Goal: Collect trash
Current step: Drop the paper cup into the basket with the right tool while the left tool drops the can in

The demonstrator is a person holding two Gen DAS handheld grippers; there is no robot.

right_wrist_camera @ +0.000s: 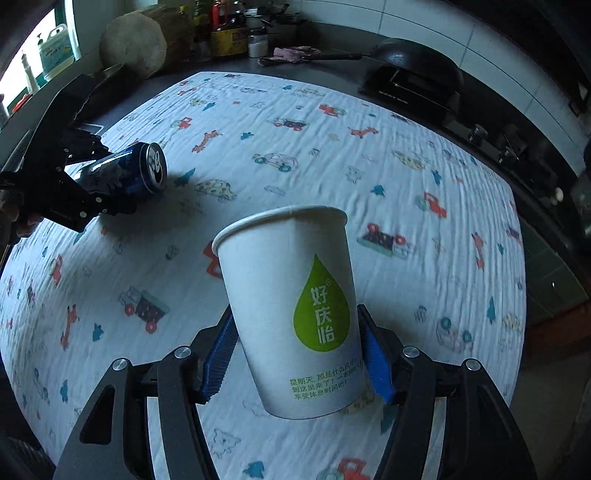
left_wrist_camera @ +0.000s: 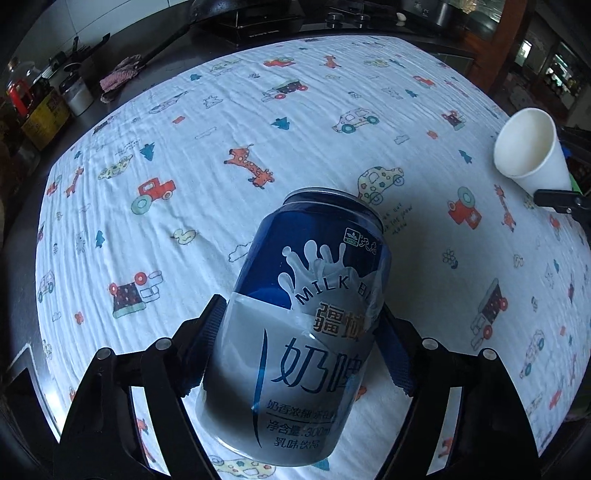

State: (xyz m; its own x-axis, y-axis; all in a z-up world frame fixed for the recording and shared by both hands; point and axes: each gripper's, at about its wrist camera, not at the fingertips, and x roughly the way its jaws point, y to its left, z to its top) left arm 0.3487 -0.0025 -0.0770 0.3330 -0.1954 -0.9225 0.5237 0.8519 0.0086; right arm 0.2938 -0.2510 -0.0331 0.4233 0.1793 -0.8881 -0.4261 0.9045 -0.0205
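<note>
My left gripper [left_wrist_camera: 301, 332] is shut on a blue and white milk beer can [left_wrist_camera: 306, 317], held tilted above the patterned cloth [left_wrist_camera: 184, 177]. The can also shows in the right wrist view [right_wrist_camera: 125, 173] at the left, in the left gripper [right_wrist_camera: 92, 177]. My right gripper [right_wrist_camera: 295, 354] is shut on a white paper cup [right_wrist_camera: 295, 306] with a green drop logo, held above the cloth [right_wrist_camera: 369, 177]. The cup also shows in the left wrist view [left_wrist_camera: 532, 147] at the right edge.
The cloth with car and giraffe prints covers a dark kitchen counter [right_wrist_camera: 332, 81]. At the back stand a black pan on a cooker [right_wrist_camera: 417, 70], a pink rag [right_wrist_camera: 295, 53], jars and bottles [right_wrist_camera: 229, 33] and a round wooden block [right_wrist_camera: 133, 48].
</note>
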